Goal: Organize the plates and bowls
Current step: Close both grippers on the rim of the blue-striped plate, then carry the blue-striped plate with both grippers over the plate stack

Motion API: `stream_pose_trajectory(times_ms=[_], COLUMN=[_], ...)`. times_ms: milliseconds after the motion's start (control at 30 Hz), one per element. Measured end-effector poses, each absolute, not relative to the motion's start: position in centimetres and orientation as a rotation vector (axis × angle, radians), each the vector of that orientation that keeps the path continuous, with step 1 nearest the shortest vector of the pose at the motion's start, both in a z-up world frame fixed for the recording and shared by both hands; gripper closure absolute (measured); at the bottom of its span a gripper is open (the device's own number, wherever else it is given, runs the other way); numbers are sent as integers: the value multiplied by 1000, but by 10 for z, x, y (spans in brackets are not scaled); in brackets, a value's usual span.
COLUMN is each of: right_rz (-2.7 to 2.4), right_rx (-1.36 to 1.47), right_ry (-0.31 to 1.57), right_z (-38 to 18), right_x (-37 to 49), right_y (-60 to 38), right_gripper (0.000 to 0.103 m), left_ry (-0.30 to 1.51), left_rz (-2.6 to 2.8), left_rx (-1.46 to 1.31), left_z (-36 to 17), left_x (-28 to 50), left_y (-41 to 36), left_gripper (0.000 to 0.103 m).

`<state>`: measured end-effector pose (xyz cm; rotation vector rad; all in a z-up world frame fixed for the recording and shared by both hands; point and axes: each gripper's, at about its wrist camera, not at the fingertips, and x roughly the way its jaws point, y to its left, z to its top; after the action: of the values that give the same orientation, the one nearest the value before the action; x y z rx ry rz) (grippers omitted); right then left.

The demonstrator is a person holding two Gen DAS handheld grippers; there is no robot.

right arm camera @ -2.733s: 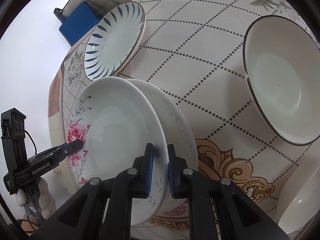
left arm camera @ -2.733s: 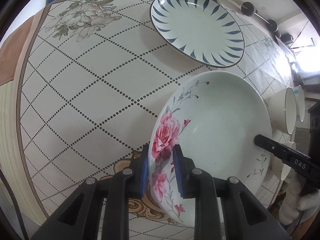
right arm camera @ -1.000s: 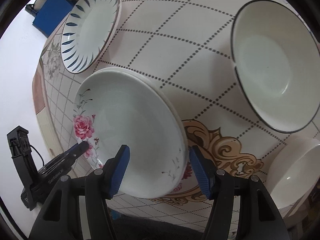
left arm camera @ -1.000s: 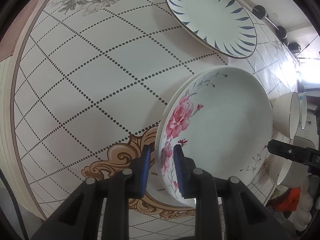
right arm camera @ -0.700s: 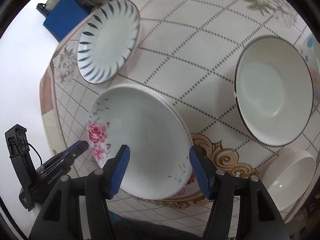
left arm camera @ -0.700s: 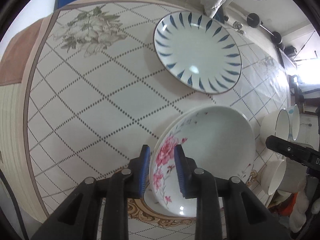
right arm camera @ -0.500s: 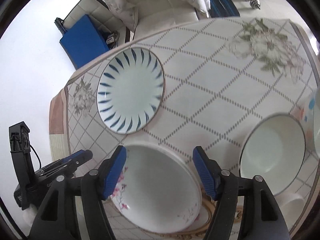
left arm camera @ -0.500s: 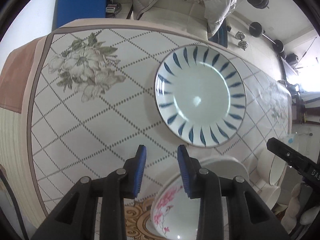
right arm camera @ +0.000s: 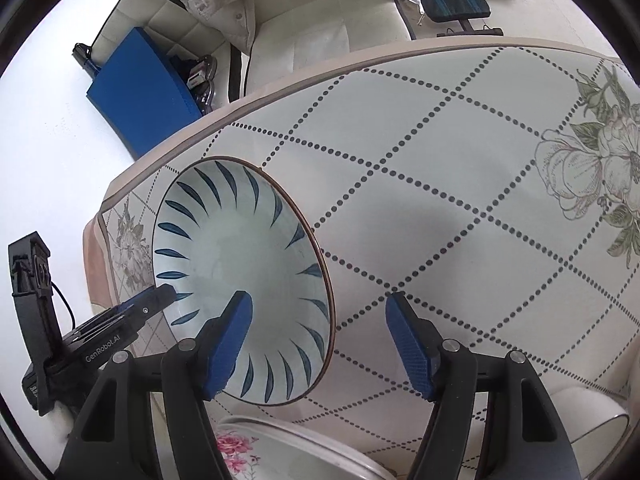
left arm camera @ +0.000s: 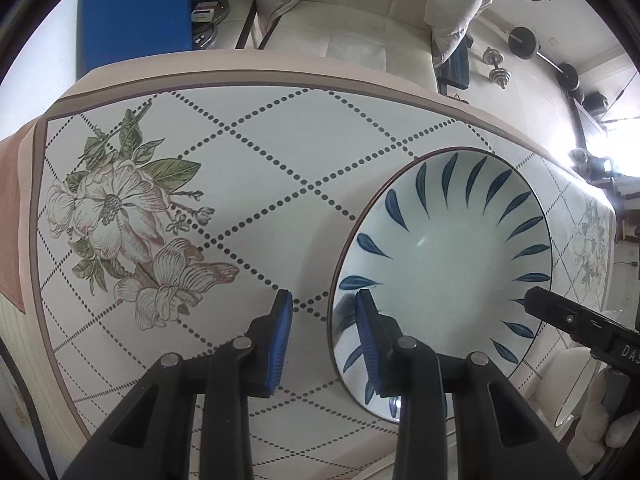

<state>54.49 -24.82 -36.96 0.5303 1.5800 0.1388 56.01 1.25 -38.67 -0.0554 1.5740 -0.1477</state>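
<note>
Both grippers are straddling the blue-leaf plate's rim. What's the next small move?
Probably close the left gripper and right gripper on opposite sides of the blue-leaf plate: its rim sits between open jaws on each side, not yet pinched.

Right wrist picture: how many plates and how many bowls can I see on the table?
Plates: 2 (blue-leaf plate, pink-flower plate)
Bowls: 1 (white bowl, only partly in view)
Total: 3

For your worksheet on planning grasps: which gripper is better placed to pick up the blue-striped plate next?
Both straddle its rim, but the left gripper looks better placed: its narrower jaws need less closing on the blue-striped plate.
</note>
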Motion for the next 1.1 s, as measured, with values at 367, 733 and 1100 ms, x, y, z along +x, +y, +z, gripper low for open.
stream_pose_trajectory(times_ms=[367,733,1100], right_rz=[164,139,158], right_rx=[494,460,470], right_ry=[1615,1620,1590], right_z=[-379,-382,-372], right_x=[555,551,546], right_y=[-237,-237,-242], right_gripper=[52,84,88], left_ry=[1580,1554,1520], left_rz=[-198,-165,-161], left_rx=[-54,-55,-60], left_z=[-391,-386,-369], left_x=[569,563,551], left_y=[-3,-2,-2], left_gripper=[73,82,82])
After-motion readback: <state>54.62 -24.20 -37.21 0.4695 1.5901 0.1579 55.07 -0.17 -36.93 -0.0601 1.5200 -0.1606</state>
